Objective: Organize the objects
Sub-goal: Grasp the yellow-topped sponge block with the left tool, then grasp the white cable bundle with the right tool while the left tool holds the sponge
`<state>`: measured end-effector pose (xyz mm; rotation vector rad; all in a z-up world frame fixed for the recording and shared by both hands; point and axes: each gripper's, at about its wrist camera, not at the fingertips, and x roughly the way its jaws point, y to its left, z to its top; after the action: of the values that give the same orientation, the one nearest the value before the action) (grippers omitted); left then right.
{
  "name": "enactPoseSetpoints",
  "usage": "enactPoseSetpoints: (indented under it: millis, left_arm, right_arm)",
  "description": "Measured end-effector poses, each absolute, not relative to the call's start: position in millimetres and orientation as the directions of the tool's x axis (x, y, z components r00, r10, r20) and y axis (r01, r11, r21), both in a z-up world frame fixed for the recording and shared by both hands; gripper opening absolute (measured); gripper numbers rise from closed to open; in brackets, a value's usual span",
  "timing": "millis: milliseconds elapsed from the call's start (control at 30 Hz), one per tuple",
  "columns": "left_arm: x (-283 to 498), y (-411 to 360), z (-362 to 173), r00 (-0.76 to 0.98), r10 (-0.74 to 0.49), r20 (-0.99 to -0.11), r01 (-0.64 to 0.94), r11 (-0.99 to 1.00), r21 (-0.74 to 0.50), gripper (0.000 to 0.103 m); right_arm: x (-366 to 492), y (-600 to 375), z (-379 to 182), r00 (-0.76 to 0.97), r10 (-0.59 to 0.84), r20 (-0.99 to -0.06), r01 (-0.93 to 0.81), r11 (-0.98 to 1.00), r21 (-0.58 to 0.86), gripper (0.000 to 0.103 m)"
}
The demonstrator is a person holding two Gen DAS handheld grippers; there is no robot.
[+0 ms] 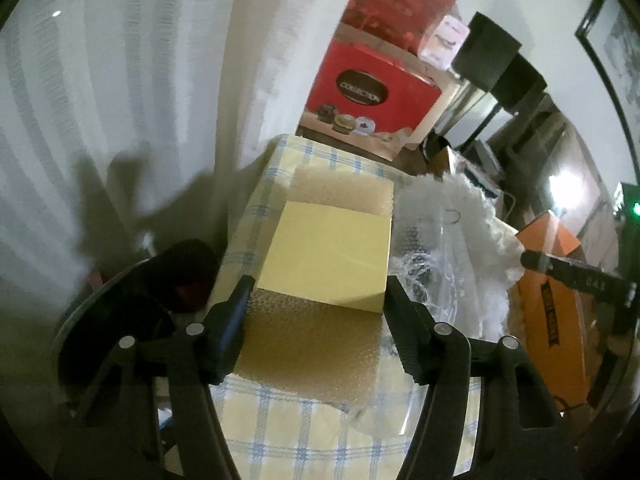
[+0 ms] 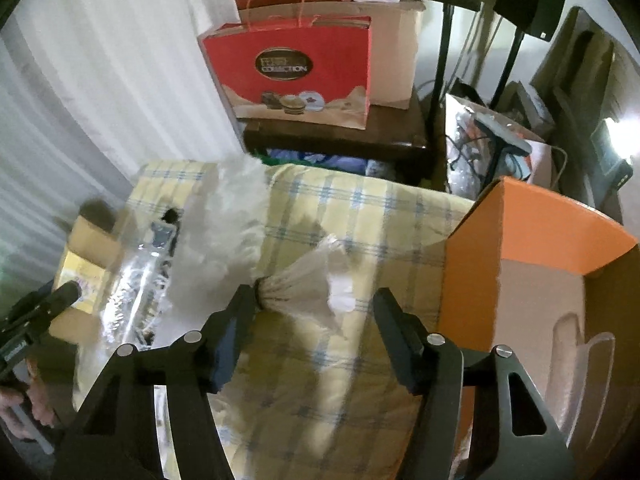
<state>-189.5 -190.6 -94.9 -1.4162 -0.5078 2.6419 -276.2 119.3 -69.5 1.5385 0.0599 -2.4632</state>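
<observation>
One checked cloth (image 2: 360, 208) covers the whole working surface, and everything of the task lies on it. At its right edge stands the open orange box (image 2: 520, 216), which I judge to be the place for collecting things. A white fluffy bundle (image 2: 216, 232) in clear wrapping lies across the middle and separates the two hands. Left of the bundle, a brown padded sheet (image 1: 312, 344) carries a pale yellow block (image 1: 328, 248). The left tongs (image 1: 318, 280) stand over the near end of this block with one finger at each side edge. The fingers seem to touch it, but I cannot tell if they already press. The smallest thing is the shuttlecock (image 2: 296, 288). It lies between the fingers of the right tongs (image 2: 314, 293), which are clearly open. Its cork end is just beside the left finger and its feathers spread toward the right finger, so its long axis runs across the gap. The right hand is the nearer one. I think closing now would squeeze it lengthwise, so the wrist probably must turn first.
</observation>
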Motion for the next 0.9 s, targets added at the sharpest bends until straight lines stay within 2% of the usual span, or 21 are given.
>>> enactPoseSetpoints:
  millis: [233,400,633,900]
  left_arm:
    - [-178,-203,-91,-0.585,0.23,-0.778,0.103,-0.93,-0.352,0.06]
    - [-169,-214,-86,-0.606,0.231,-0.762,0.12,-0.92,-0.374,0.06]
    - [-155,-227,-78,-0.63,0.24,-0.738,0.128,-0.906,-0.404,0.06]
    - [-148,-225,-77,-0.629,0.258,-0.733,0.108,-0.905,-0.412,0.06]
  right_arm:
    - [-253,94,-64,-0.423,-0.238,-0.874,0.291,-0.949,0.118,0.063]
    - [-246,72,-64,-0.399,-0.28,-0.873,0.347,-0.928,0.139,0.048]
    - [-236,37,-70,-0.371,-0.332,-0.867,0.429,-0.889,0.158,0.045]
    - [-240,-4,-95,-0.32,-0.315,-0.894,0.484,-0.865,0.132,0.029]
